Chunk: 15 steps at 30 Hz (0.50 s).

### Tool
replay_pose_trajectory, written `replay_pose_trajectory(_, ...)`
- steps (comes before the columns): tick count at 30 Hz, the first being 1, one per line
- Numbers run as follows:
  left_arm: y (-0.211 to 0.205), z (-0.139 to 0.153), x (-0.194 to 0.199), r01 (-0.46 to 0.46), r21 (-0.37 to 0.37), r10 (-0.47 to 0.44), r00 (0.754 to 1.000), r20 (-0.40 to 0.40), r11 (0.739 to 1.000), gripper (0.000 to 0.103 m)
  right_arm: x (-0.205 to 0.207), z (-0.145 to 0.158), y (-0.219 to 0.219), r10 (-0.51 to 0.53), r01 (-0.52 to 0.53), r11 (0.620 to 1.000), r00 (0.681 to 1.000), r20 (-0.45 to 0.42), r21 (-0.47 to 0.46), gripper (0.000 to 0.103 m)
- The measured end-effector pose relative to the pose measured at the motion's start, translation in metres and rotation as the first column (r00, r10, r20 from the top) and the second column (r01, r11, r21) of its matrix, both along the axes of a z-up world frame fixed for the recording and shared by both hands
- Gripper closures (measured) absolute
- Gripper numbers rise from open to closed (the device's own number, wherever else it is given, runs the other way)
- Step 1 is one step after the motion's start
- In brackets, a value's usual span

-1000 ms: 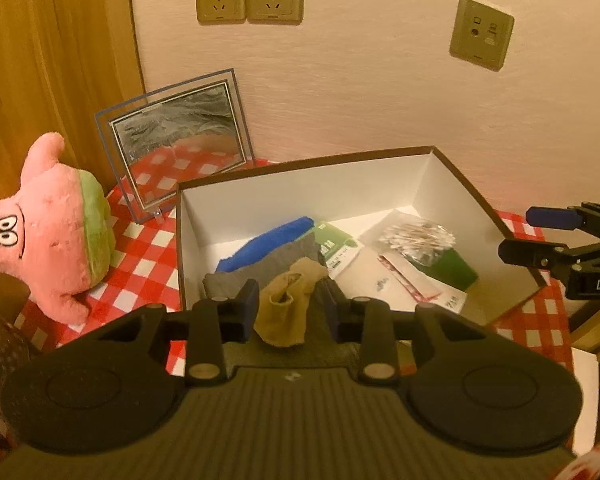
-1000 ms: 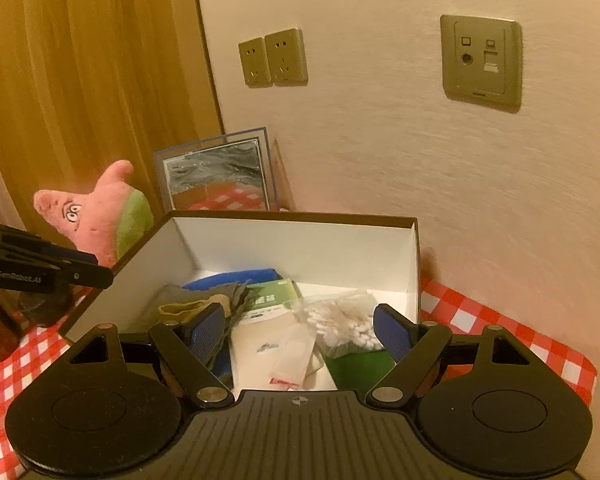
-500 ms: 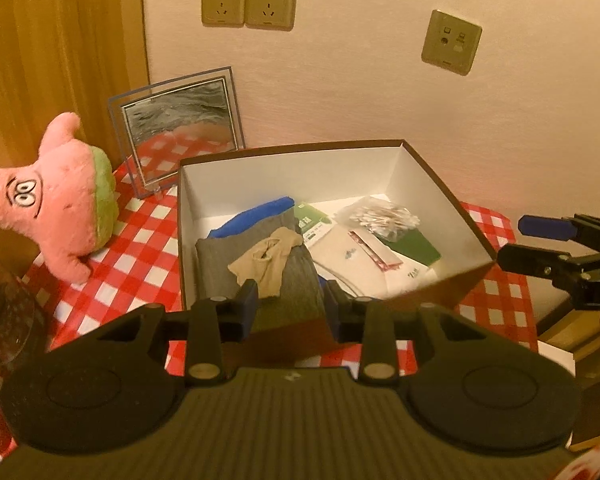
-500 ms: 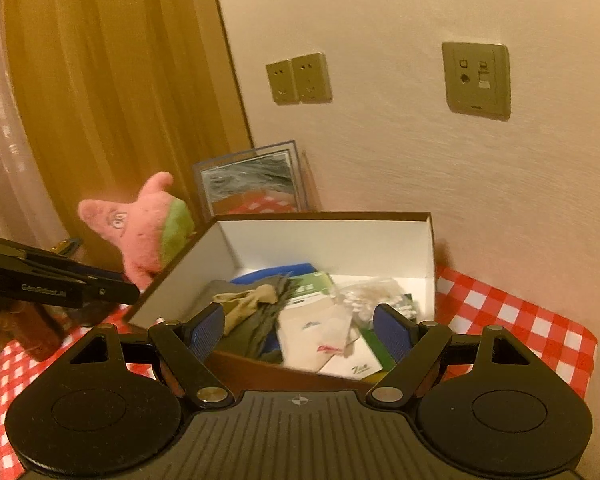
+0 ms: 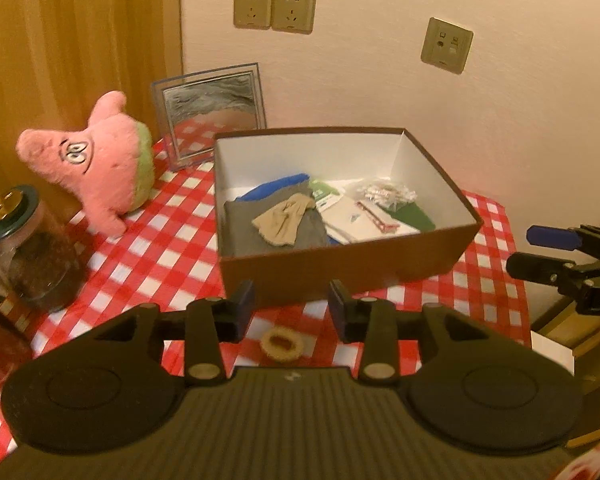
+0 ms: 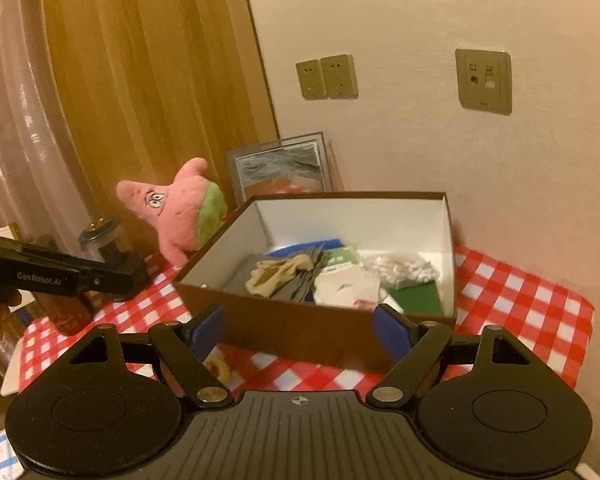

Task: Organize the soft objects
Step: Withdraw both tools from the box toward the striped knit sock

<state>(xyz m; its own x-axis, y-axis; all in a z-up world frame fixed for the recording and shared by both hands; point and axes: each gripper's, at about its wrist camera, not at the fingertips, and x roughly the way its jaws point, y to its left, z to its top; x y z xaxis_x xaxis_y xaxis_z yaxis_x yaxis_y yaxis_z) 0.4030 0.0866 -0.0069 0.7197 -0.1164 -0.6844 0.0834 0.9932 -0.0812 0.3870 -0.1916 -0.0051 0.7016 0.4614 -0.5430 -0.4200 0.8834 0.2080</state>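
A small ring-shaped thing [image 5: 281, 345] lies between the left gripper's [image 5: 291, 307] fingers, too blurred to name. The blue cloth [image 5: 276, 188] in the box [image 5: 340, 276] beyond hides mostly under grey fabric [image 5: 272, 228].

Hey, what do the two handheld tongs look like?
Both are matte black, with a ribbed body, two round discs and hinged linkage arms with silver pivot pins. The left tongs and right tongs have blue pads. White lettering, "GenRobot.AI", marks the left one's side.
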Motion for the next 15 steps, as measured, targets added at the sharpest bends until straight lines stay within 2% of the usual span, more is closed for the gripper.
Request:
replay_pose_trajectory(8, 0.010, -0.007, -0.048, -0.039, 0.000, 0.039, 0.999, -0.021, 0.999, 0.062, -0.040, 0.002, 0.002, -0.025, 0.025, 1.000, 1.000, 0.002, 0.005, 0.022)
replay_pose_trajectory(15, 0.015, -0.024, -0.080, -0.070, 0.002, 0.070, 0.995, -0.065, 0.998, 0.062, -0.068, -0.010, 0.008, -0.025, 0.024, 1.000, 0.999, -0.027, -0.012, 0.022)
